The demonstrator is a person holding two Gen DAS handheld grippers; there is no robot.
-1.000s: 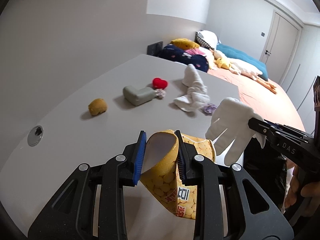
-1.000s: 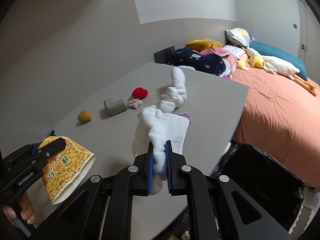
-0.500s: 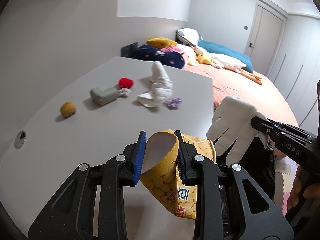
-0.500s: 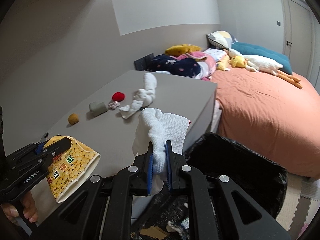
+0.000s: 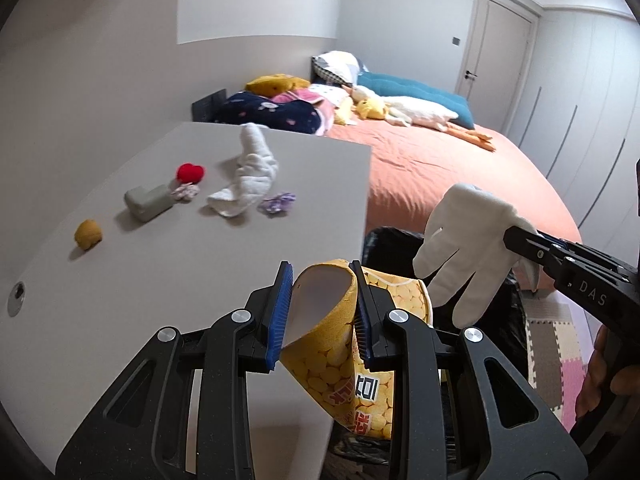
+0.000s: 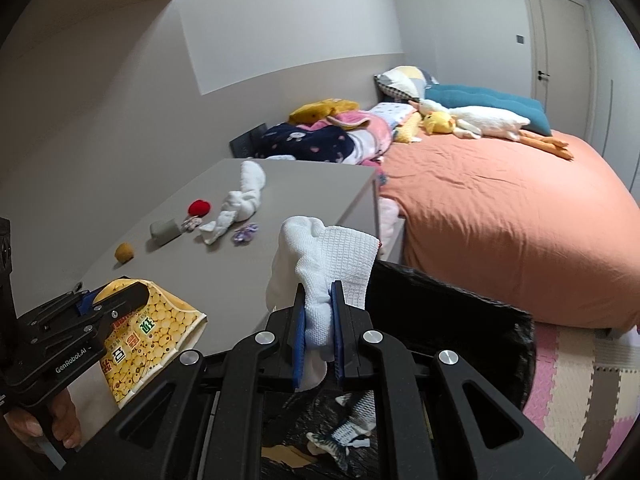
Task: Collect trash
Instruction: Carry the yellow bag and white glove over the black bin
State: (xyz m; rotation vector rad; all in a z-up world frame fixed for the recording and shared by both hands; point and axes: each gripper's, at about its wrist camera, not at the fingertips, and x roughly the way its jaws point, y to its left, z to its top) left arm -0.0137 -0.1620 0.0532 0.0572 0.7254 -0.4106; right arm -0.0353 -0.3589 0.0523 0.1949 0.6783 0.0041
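Observation:
My left gripper (image 5: 320,284) is shut on a yellow snack bag (image 5: 356,376) and holds it at the grey table's near right corner; the bag also shows in the right wrist view (image 6: 148,344). My right gripper (image 6: 318,300) is shut on a white knit glove (image 6: 324,264), held above a black-lined trash bin (image 6: 452,320). The glove also hangs in the left wrist view (image 5: 464,240), over the bin (image 5: 388,244). Trash lies inside the bin (image 6: 344,432).
On the grey table (image 5: 160,264) lie a white cloth (image 5: 248,176), a red heart (image 5: 190,173), a grey block (image 5: 146,202), an orange ball (image 5: 88,234) and a purple scrap (image 5: 278,202). An orange bed (image 6: 500,208) stands beyond. Foam mats (image 6: 580,380) cover the floor.
Both grippers have drawn back and to the right from over the table towards the bin. The glove now hangs over the bin. Both grips are unchanged.

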